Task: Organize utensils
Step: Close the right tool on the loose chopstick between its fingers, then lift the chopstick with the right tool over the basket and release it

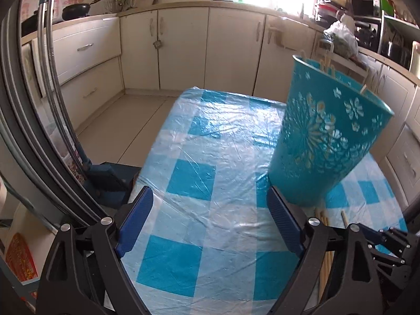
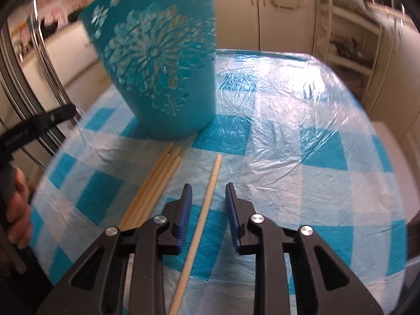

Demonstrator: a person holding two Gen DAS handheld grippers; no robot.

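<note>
A teal utensil holder (image 1: 325, 136) with a cut-out flower pattern stands on the blue-and-white checked table (image 1: 199, 136), with a few chopstick ends poking above its rim. My left gripper (image 1: 209, 193) hovers open and wide over bare cloth, left of the holder, with nothing between its fingers. In the right wrist view the holder (image 2: 162, 73) is ahead and to the left. A single pale chopstick (image 2: 214, 173) lies on the cloth between the narrow jaws of my right gripper (image 2: 209, 187); the pads do not press on it. A bundle of chopsticks (image 2: 155, 183) lies just to its left.
Cream kitchen cabinets (image 1: 183, 52) run along the far wall and the right side. Metal tubing (image 1: 52, 99) and a blue object (image 1: 105, 178) stand off the table's left edge. A person's hand (image 2: 18, 210) shows at the left edge of the right wrist view.
</note>
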